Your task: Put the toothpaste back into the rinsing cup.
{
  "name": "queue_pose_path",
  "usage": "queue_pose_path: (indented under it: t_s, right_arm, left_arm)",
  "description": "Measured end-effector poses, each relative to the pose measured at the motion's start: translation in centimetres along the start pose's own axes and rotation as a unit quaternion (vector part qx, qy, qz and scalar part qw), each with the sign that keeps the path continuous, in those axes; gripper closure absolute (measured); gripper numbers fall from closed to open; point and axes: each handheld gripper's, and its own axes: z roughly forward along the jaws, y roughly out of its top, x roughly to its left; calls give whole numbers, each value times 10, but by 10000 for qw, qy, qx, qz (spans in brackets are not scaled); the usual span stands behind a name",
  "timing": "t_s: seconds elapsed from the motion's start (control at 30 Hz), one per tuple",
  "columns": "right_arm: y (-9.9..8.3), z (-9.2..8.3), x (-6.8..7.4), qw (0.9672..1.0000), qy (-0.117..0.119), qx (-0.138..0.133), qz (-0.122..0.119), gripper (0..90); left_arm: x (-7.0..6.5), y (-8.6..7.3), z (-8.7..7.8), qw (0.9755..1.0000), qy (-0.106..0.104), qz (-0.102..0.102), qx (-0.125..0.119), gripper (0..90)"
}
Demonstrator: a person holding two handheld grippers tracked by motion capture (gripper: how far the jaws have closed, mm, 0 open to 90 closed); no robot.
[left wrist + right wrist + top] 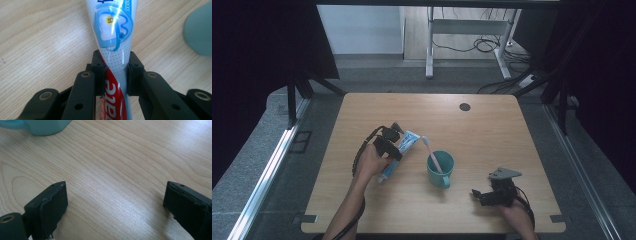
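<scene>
A blue, white and red toothpaste tube (408,142) lies on the wooden table (492,130), left of centre. My left gripper (391,144) is shut on it. In the left gripper view the two pads pinch the tube (112,32) at its middle, with my left gripper (115,67) pointing along it. A teal cup (440,169) stands at the centre with a pink toothbrush (432,153) leaning in it. My right gripper (479,196) rests low near the front right, open and with nothing between its jaws (115,202). The cup (45,126) sits just ahead of it.
A black round grommet (465,107) sits near the table's far edge. Beyond the table stand a white desk frame (430,45) and loose cables (492,47) on the floor. Dark curtains flank both sides. The teal cup's edge (200,32) shows right of the tube.
</scene>
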Motion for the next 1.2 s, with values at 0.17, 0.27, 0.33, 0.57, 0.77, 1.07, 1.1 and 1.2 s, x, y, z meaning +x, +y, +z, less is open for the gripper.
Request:
queue_pose_path:
  t_s: [0.17,0.27,0.33,0.57,0.77,1.07,1.1,1.2]
  right_arm:
    - [0,0,0,10000,2,1,2,52]
    - [0,0,0,10000,1,2,2,52]
    - [0,0,0,10000,-2,2,-1,52]
    - [0,0,0,10000,2,-1,0,52]
    - [0,0,0,10000,2,-1,0,52]
    - [0,0,0,10000,2,-3,2,52]
    - [0,0,0,10000,2,-5,2,52]
    - [0,0,0,10000,2,-5,2,52]
  left_arm:
    - [0,-4,-8,9994,-34,70,-330,733]
    - [-2,-6,-12,9987,-12,133,-487,733]
    - [-3,-8,-15,9981,9,191,-584,733]
    - [-5,-20,-27,9938,36,362,-1051,733]
    - [-7,-30,-36,9893,70,441,-1388,734]
    - [-11,-42,-49,9832,85,532,-1746,735]
    - [-12,-43,-50,9825,80,551,-1775,735]
    - [-16,-47,-53,9799,108,576,-1909,735]
